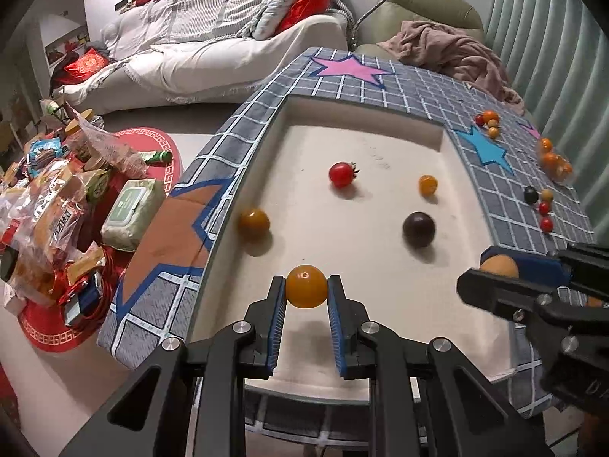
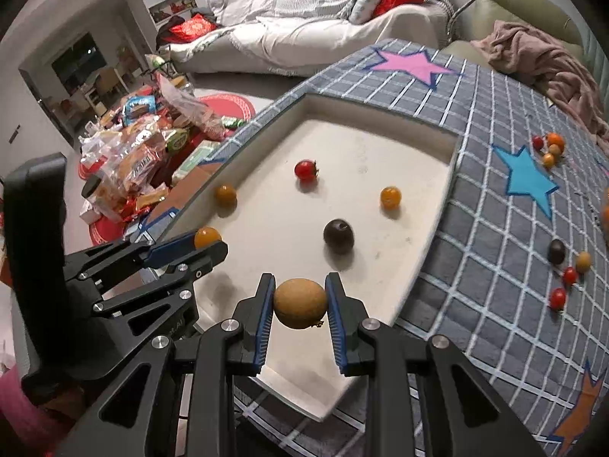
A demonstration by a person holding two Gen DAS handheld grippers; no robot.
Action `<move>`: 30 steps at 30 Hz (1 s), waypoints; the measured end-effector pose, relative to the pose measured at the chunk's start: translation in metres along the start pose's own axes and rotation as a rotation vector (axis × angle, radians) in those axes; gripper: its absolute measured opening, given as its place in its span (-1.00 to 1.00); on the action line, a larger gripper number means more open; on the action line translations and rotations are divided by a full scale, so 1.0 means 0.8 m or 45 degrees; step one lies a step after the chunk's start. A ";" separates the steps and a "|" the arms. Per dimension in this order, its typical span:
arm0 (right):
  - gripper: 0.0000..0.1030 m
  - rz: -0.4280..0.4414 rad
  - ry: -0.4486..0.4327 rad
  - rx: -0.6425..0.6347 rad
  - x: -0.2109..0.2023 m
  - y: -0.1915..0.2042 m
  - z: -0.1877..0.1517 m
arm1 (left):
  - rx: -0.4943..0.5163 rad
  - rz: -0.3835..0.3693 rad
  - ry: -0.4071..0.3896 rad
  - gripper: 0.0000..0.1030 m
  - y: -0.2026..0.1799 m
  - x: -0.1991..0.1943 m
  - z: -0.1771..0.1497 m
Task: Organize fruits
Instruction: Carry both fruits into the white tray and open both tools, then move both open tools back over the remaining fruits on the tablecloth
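Observation:
My left gripper [image 1: 306, 287] is shut on a smooth orange cherry tomato [image 1: 306, 285] above the near edge of the white tray [image 1: 342, 144]. In the right wrist view my right gripper [image 2: 300, 304] is shut on a rough tan round fruit [image 2: 300, 302] over the same tray [image 2: 373, 144]. Each gripper shows in the other's view: the right gripper [image 1: 502, 272] at the right, the left gripper [image 2: 207, 242] at the left. On the tray lie a red tomato [image 1: 341, 174], two orange tomatoes [image 1: 254, 222] [image 1: 428, 184] and a dark round fruit [image 1: 418, 229].
A grey checked cloth with coloured stars [image 1: 487, 148] covers the table around the tray. Several small red, orange and dark fruits lie on the cloth at the right [image 2: 563, 266] [image 2: 548, 146]. Snack bags and a wipes pack [image 1: 131, 211] sit on the floor at the left; a sofa [image 1: 213, 38] stands behind.

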State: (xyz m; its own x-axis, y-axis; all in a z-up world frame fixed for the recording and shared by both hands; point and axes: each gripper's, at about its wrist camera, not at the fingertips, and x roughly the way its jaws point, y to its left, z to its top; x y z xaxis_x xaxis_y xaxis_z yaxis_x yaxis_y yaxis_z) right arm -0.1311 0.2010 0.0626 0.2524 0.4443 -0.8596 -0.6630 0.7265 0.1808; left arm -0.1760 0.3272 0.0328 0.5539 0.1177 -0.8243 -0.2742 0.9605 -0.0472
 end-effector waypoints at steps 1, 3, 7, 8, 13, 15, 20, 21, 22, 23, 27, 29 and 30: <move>-0.43 -0.002 0.012 0.001 0.005 0.000 0.000 | 0.002 0.005 0.008 -0.55 0.001 0.003 0.000; -0.43 -0.008 0.036 0.002 0.015 0.001 -0.002 | 0.005 0.011 0.019 -0.55 0.002 0.008 0.000; -0.43 -0.028 0.081 -0.011 0.032 0.001 -0.007 | 0.005 0.009 0.044 -0.55 0.005 0.016 -0.002; -0.43 -0.036 0.089 -0.015 0.035 0.002 -0.008 | 0.006 0.009 0.052 -0.55 0.005 0.018 -0.003; -0.30 -0.054 0.120 -0.027 0.044 0.002 -0.012 | 0.007 0.024 0.069 -0.54 0.006 0.026 -0.007; 0.09 -0.054 0.113 -0.026 0.042 0.001 -0.012 | 0.007 0.017 0.068 -0.54 0.006 0.026 -0.008; 0.37 -0.060 0.085 -0.029 0.032 0.001 -0.011 | -0.055 0.009 0.053 0.31 0.017 0.022 -0.009; 0.42 -0.054 0.077 -0.023 0.029 0.000 -0.011 | -0.070 -0.008 0.049 0.31 0.019 0.020 -0.009; 0.49 -0.059 0.066 -0.020 0.026 0.000 -0.010 | -0.075 -0.012 0.050 0.31 0.019 0.019 -0.009; 0.52 -0.061 0.057 -0.020 0.023 0.000 -0.010 | -0.078 -0.013 0.051 0.31 0.019 0.018 -0.007; 0.64 -0.059 0.005 -0.011 0.002 -0.001 -0.005 | -0.066 -0.003 0.035 0.31 0.013 0.010 -0.003; 0.87 -0.091 -0.033 -0.014 -0.011 -0.004 -0.004 | -0.060 -0.014 0.026 0.31 0.009 0.005 0.001; 0.96 -0.101 -0.048 -0.010 -0.016 -0.007 -0.003 | -0.056 -0.020 0.021 0.31 0.006 0.002 0.003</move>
State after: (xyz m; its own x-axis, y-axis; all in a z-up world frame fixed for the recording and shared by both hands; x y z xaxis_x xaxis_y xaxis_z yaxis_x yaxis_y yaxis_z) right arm -0.1326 0.1901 0.0718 0.3303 0.4051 -0.8525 -0.6453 0.7561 0.1092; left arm -0.1749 0.3321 0.0327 0.5452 0.0982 -0.8325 -0.2999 0.9502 -0.0844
